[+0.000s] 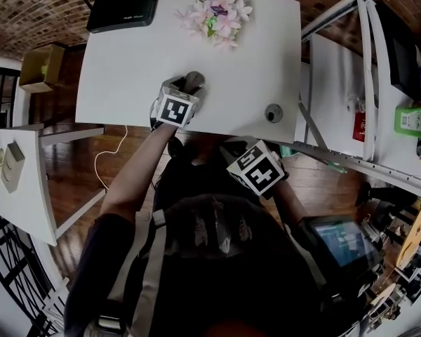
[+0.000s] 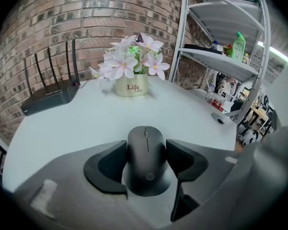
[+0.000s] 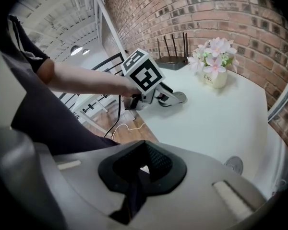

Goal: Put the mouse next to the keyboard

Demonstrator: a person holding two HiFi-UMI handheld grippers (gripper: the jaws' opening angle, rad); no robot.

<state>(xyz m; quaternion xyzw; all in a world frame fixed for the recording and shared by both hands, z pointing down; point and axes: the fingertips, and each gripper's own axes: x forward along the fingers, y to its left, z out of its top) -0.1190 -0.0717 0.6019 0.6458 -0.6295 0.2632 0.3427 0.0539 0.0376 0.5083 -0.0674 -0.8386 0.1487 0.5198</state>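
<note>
A black wireless mouse (image 2: 146,169) lies on the white table (image 2: 77,128), near its front edge. My left gripper (image 2: 147,148) is shut on the mouse, one jaw pressed to each side. In the head view, the left gripper (image 1: 186,93) reaches over the table's front edge with the mouse (image 1: 195,80) at its tip. My right gripper (image 1: 249,161) hangs off the table, close to the person's body. Its jaws are shut with nothing between them (image 3: 140,166). No keyboard shows in any view.
A black router (image 1: 123,9) with antennas sits at the table's far left. A flower pot (image 1: 217,16) stands at the far middle. A round cable grommet (image 1: 274,112) is set near the front right edge. Metal shelving (image 1: 379,83) stands to the right.
</note>
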